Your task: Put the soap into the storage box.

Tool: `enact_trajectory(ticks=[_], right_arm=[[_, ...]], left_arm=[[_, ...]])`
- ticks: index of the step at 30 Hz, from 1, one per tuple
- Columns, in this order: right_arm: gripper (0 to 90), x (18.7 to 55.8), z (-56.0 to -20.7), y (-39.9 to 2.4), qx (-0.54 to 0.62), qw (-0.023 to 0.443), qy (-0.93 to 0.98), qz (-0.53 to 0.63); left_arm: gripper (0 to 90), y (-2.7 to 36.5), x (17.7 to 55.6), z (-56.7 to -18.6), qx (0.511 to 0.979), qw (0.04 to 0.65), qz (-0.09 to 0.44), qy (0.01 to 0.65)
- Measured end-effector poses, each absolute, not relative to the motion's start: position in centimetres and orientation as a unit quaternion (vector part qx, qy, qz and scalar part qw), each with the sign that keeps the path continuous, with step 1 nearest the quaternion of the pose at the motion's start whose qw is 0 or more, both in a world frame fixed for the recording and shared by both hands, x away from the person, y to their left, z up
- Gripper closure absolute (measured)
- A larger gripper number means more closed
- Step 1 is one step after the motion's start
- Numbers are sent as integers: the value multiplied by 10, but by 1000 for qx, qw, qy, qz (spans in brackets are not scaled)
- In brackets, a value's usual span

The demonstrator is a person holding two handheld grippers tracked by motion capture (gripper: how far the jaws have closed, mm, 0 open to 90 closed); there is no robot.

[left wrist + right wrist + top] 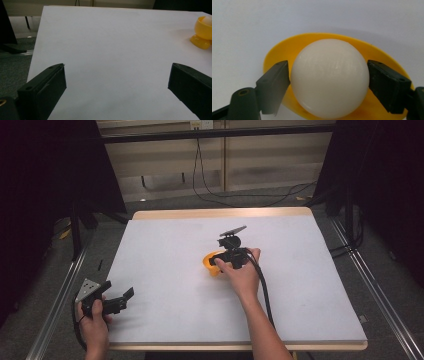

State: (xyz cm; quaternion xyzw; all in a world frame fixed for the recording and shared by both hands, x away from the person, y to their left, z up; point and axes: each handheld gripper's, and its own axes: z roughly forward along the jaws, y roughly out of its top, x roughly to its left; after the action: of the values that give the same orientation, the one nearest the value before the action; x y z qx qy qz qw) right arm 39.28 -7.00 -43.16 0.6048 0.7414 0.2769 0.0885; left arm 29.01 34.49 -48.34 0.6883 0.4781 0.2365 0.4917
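Your right gripper (pixel 223 258) sits a bit past the middle of the tabletop (pixel 165 250), nose down over the yellow cup (pixel 210 261). In the right gripper view a white ball (pixel 329 78) sits in that cup (pixel 279 50), and your jaws are on either side of it, one at 9 o'clock and one at 3 o'clock of the ball. Both pads look right up against the ball's sides, or so close that I can't see a gap. Honestly, from these shots I can't say if they're really squeezing it or just brushing it, so I'm calling the grip unclear. The ball's underside is down in the cup, with yellow rim showing all around behind it.

Your left gripper (pixel 120 300) is way off at the near left corner of the tabletop, roughly 8 o'clock from the cup and well apart from it. Its jaws are spread wide with nothing but bare white surface between them. From the left gripper view the cup (pixel 203 33) shows at about 2 o'clock, standing upright on its little foot with the ball (pixel 207 21) peeking out of the top.

Both of your hands are wrapped around the gripper handles, and the cable from the right one trails back along your forearm.
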Motion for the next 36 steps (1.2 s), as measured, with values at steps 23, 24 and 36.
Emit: enact_trajectory(ticks=[23, 24, 36], right_arm=[[0, 371, -409, -105, 596, 101, 730, 320], [0, 370, -409, -108, 598, 104, 728, 318], [0, 354, -415, -138, 604, 117, 721, 319]], left_arm=[[13, 344, 290, -483, 689, 490, 237, 478], [13, 344, 290, -483, 690, 489, 238, 477], [13, 344, 290, -483, 689, 490, 237, 478]])
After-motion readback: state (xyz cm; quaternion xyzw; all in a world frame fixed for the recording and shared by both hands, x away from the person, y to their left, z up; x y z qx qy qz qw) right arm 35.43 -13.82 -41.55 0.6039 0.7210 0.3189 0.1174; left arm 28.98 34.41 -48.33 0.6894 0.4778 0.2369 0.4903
